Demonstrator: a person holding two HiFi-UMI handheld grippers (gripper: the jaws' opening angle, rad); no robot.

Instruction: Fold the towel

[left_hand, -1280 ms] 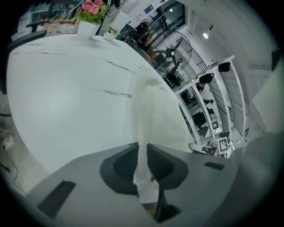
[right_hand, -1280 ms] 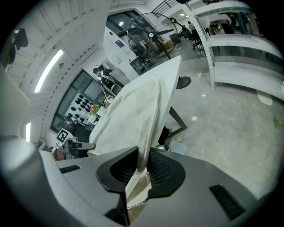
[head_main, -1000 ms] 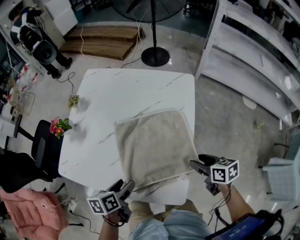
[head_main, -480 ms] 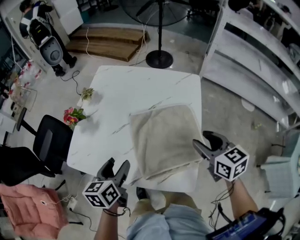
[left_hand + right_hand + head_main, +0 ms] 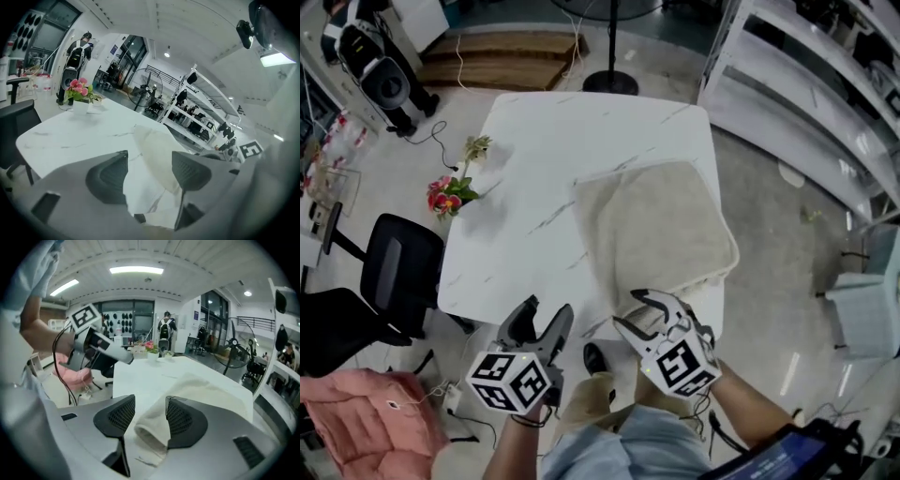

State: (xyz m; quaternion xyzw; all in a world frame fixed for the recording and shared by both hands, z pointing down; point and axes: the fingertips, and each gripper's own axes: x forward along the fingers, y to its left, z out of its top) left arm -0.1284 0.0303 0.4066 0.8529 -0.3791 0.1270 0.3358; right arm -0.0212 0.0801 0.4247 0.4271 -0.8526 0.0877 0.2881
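A beige towel [image 5: 656, 225] lies folded on the right half of the white marble table [image 5: 534, 169]; its far-right corner sticks out over the table's edge. My right gripper [image 5: 636, 311] is at the towel's near-left corner. In the right gripper view that corner [image 5: 152, 430] sits between the jaws, beside the right pad and apart from the left one. These jaws have just been closing and still stand open. My left gripper [image 5: 547, 317] hovers open at the table's near edge, left of the towel, with nothing between its fingers. Beyond its jaws [image 5: 150, 173] the towel [image 5: 157, 147] shows.
Pink flowers [image 5: 445, 195] and a small plant [image 5: 475, 147] stand at the table's left edge. A black chair [image 5: 394, 281] and a pink cushion [image 5: 366, 422] are to the left. White shelving [image 5: 806, 94] runs along the right, and a fan's base [image 5: 609, 82] stands beyond the table.
My right gripper swung left from the table's right edge to the towel's near-left corner. The left gripper rose a little and rolled. The head view shifted.
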